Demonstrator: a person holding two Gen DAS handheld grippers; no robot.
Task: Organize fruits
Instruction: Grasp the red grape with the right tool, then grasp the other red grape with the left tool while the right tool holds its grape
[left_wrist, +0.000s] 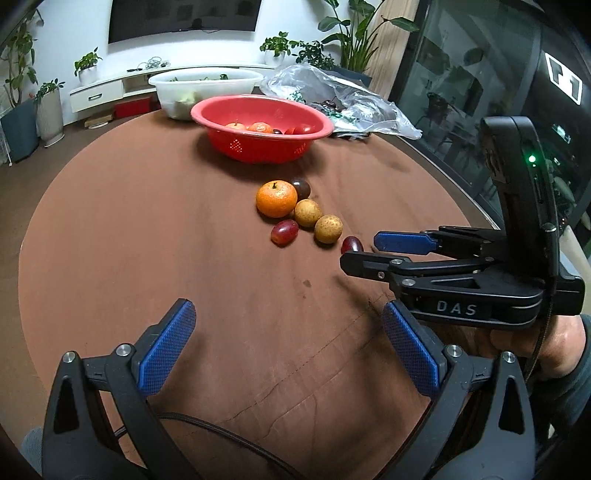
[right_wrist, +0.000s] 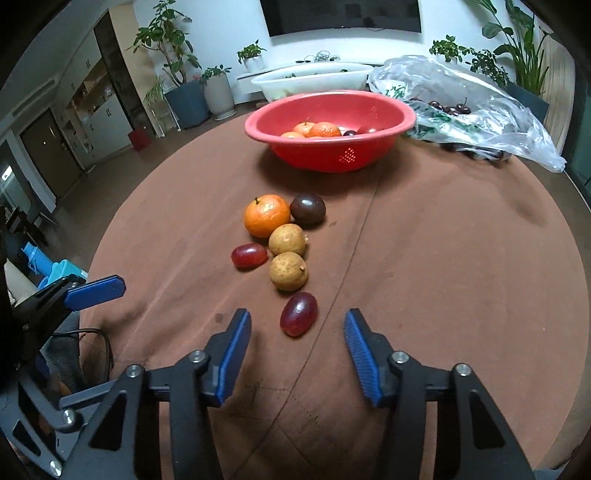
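Loose fruit lies mid-table: a tangerine (right_wrist: 267, 215), a dark passion fruit (right_wrist: 307, 209), two tan longans (right_wrist: 287, 240) (right_wrist: 288, 271), and two red grapes (right_wrist: 249, 255) (right_wrist: 299, 313). A red colander bowl (right_wrist: 388, 122) behind them holds tangerines and small dark fruit. My right gripper (right_wrist: 297, 325) is open, its tips either side of the near grape (left_wrist: 351, 244), just short of it. It shows from the side in the left wrist view (left_wrist: 360, 249). My left gripper (left_wrist: 290, 317) is open and empty over bare cloth, nearer the table's front.
The round table has a brown cloth (left_wrist: 147, 240). Behind the red bowl stand a white tub (left_wrist: 207, 86) and a clear plastic bag with cherries (right_wrist: 461, 107). A cable (left_wrist: 229, 443) trails under my left gripper. Plants and a TV line the far wall.
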